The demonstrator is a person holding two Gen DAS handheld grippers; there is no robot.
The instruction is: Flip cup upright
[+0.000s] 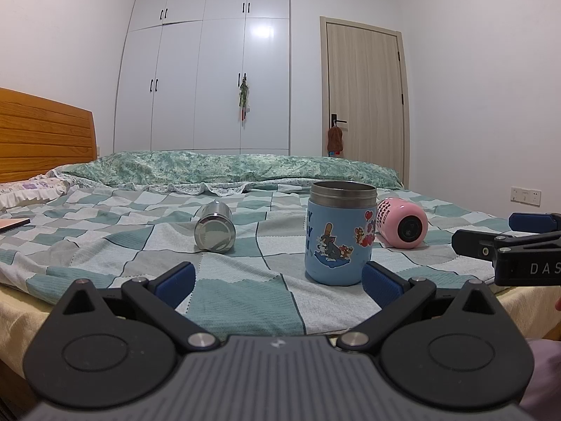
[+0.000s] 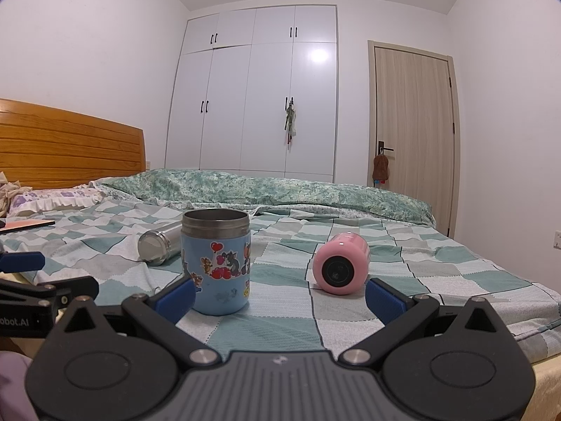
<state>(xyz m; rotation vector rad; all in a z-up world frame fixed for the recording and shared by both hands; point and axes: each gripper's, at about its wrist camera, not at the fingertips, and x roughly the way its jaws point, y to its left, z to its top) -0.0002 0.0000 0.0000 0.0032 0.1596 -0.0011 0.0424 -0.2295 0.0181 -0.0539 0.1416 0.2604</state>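
Upright blue cup (image 1: 338,238) just beyond open left tool (image 1: 277,280).

White wardrobe (image 1: 203,70), wooden door (image 1: 364,101), headboard (image 1: 42,129), green quilt (image 2: 266,189) on checked bedsheet (image 2: 280,315)

Both the left gripper (image 1: 277,279) and the right gripper (image 2: 278,296) are built of matte black plastic, with ribbed grey housing at the base, two round black discs with raised rings, and silver pivot screws on the angled linkage arms. Their fingers (image 1: 175,279) end in ribbed blue pads. White lettering marks each gripper's side, reading "DAS" on one and "obot.AI" on the other, and a pale lilac sleeve (image 1: 541,375) shows at the frame's edge.
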